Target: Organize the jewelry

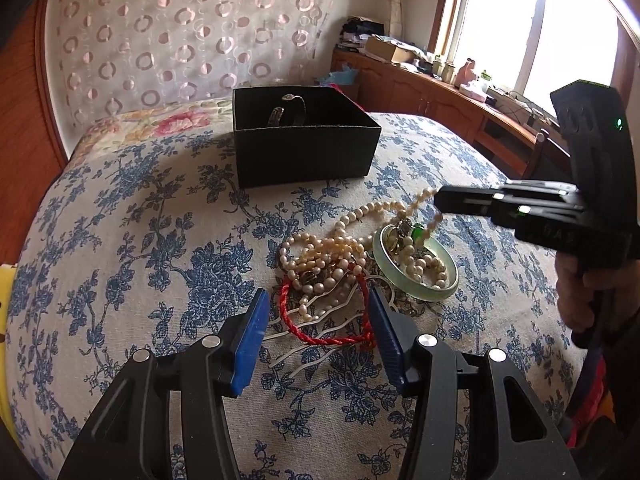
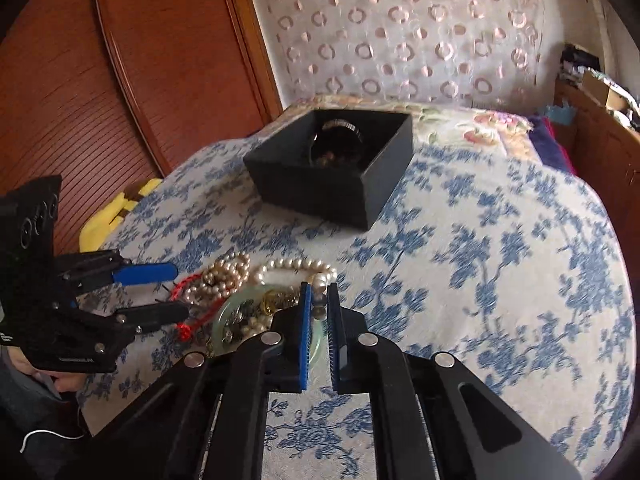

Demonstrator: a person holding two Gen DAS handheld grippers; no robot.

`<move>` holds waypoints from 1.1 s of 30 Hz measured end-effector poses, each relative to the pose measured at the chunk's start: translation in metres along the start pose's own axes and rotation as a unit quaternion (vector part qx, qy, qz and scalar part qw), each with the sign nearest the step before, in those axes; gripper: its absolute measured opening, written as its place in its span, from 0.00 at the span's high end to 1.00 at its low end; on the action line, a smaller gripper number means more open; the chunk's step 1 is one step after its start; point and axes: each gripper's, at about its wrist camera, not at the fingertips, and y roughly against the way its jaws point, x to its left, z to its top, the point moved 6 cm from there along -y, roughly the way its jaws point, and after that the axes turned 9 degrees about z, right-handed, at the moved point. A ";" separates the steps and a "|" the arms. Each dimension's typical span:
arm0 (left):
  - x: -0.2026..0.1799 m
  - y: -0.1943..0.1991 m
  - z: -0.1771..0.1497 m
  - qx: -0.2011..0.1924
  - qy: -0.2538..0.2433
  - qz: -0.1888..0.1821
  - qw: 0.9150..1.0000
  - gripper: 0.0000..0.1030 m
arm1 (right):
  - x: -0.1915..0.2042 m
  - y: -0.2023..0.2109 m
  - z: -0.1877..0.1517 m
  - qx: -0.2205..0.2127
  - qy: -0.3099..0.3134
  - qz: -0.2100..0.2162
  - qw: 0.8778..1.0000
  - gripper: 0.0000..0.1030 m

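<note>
Two grippers worked the tangled jewelry heap: my right gripper had pinched shut on a pearl strand to lift it toward the black box, while my left gripper hovered open over the red cord, ready to hold the rest down.

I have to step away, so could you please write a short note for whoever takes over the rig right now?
Right claw: nearly shut on a pearl strand, lifting it from the pile.
Left claw: open, empty, straddling the red cord and white hair comb.
Black box: on the bedspread beyond the pile, already holding a dark bangle.
Left: pearls, jade bangle, cord and comb still go into the box.
</note>
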 end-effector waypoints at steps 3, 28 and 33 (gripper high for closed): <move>-0.002 0.000 0.001 -0.001 -0.002 -0.003 1.000 0.53 | -0.002 0.011 0.004 -0.012 0.004 -0.005 1.000 0.92; -0.008 -0.036 0.037 0.014 -0.028 0.000 1.000 0.54 | -0.013 0.030 -0.003 -0.018 0.005 -0.026 0.999 0.91; -0.006 -0.036 0.034 0.024 -0.005 -0.038 0.999 0.68 | -0.015 0.029 -0.005 -0.015 0.005 -0.025 1.000 0.91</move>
